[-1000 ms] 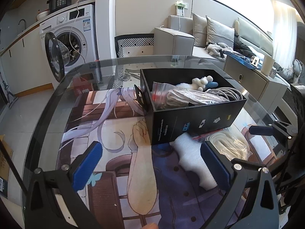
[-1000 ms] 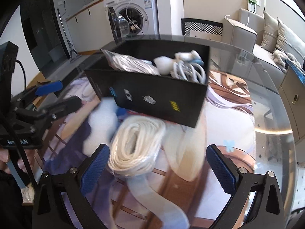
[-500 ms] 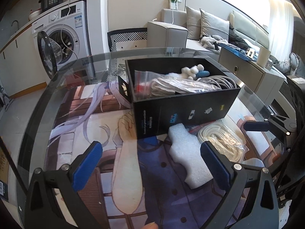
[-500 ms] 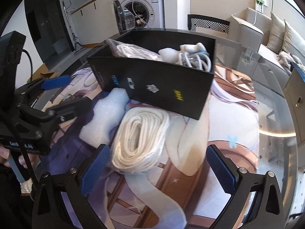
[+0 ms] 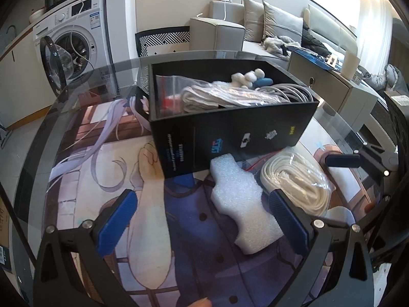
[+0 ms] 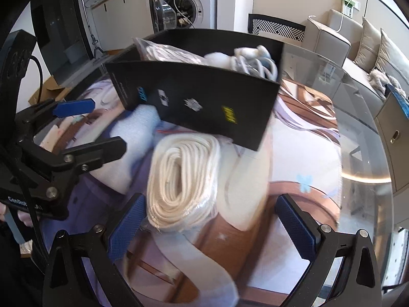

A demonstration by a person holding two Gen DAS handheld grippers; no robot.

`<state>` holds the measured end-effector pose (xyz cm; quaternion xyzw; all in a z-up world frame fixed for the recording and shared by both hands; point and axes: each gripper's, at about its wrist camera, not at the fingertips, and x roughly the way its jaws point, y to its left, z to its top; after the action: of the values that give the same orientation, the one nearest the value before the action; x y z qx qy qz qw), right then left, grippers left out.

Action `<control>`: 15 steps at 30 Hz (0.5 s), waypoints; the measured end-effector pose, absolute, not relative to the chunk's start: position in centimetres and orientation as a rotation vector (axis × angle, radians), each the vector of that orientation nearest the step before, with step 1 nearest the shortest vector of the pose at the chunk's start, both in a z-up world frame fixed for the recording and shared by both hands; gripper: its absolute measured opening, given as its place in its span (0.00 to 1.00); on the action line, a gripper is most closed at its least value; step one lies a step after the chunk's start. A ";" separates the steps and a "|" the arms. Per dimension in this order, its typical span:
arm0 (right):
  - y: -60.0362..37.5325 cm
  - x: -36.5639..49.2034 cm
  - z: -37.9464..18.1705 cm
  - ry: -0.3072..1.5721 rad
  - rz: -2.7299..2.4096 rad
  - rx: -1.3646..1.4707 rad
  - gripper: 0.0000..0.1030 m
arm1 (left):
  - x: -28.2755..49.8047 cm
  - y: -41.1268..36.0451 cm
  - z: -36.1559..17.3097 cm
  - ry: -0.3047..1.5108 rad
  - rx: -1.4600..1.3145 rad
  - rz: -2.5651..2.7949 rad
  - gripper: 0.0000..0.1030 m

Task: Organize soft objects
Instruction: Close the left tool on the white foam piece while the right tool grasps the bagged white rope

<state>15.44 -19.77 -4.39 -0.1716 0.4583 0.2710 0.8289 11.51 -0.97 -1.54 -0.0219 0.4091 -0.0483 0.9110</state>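
Note:
A black box (image 5: 230,133) (image 6: 199,102) stands on the glass table and holds a bagged bundle (image 5: 219,94), coiled white cable (image 5: 286,92) and a small white and blue plush (image 5: 251,76). In front of it lie a white foam piece (image 5: 240,202) (image 6: 133,138) and a bagged coil of white rope (image 5: 299,181) (image 6: 181,179). My left gripper (image 5: 204,220) is open, the foam piece just inside its right finger. My right gripper (image 6: 212,227) is open, with the rope coil just ahead of its left finger. The left gripper (image 6: 84,130) also shows at left in the right wrist view.
The round glass table (image 5: 76,97) covers an illustrated mat (image 5: 143,179). A washing machine (image 5: 74,35) with its door open stands behind, a patterned chair (image 5: 163,41) at the far edge, a sofa (image 5: 276,28) and a cabinet (image 5: 337,87) to the right.
Both grippers have moved forward: the box, foam and rope coil loom larger. The foam now sits by my left gripper's right finger and the rope coil by my right gripper's left finger.

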 end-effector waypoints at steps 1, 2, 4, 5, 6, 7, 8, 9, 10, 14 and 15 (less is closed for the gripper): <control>-20.0 15.5 -4.3 0.973 0.571 -0.364 0.99 | 11.5 -1.1 -1.6 0.847 -0.045 -0.105 1.00; -20.2 15.6 -4.4 0.973 0.572 -0.363 0.99 | 11.5 -1.2 -1.7 0.851 -0.042 -0.110 1.00; -20.2 15.6 -4.3 0.969 0.575 -0.366 0.99 | 11.5 -1.5 -1.9 0.858 -0.035 -0.107 1.00; -20.0 15.5 -4.3 0.963 0.578 -0.368 0.99 | 11.6 -1.6 -2.0 0.864 -0.031 -0.106 1.00; -19.9 15.4 -4.3 0.958 0.581 -0.368 0.99 | 11.6 -1.7 -2.1 0.869 -0.028 -0.106 1.00; -19.6 15.3 -4.3 0.955 0.585 -0.368 0.99 | 11.6 -1.7 -2.1 0.870 -0.030 -0.105 1.00; -19.7 15.2 -4.4 0.954 0.586 -0.370 0.99 | 11.6 -1.7 -2.1 0.871 -0.034 -0.106 1.00; -19.6 15.2 -4.4 0.952 0.585 -0.373 0.99 | 11.6 -1.7 -2.1 0.874 -0.036 -0.107 1.00; -19.4 15.1 -4.5 0.948 0.584 -0.375 0.99 | 11.5 -1.6 -2.1 0.875 -0.035 -0.107 1.00; -19.4 14.9 -4.6 0.942 0.581 -0.376 0.99 | 11.3 -1.1 -2.2 0.885 -0.036 -0.106 1.00; -19.4 14.9 -4.6 0.944 0.581 -0.377 0.99 | 11.3 -1.0 -2.2 0.886 -0.033 -0.104 1.00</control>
<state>14.92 -19.43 -4.61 -0.1779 0.4454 0.2740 0.8336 11.32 -1.03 -2.15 -0.0161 0.4284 -0.0502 0.9020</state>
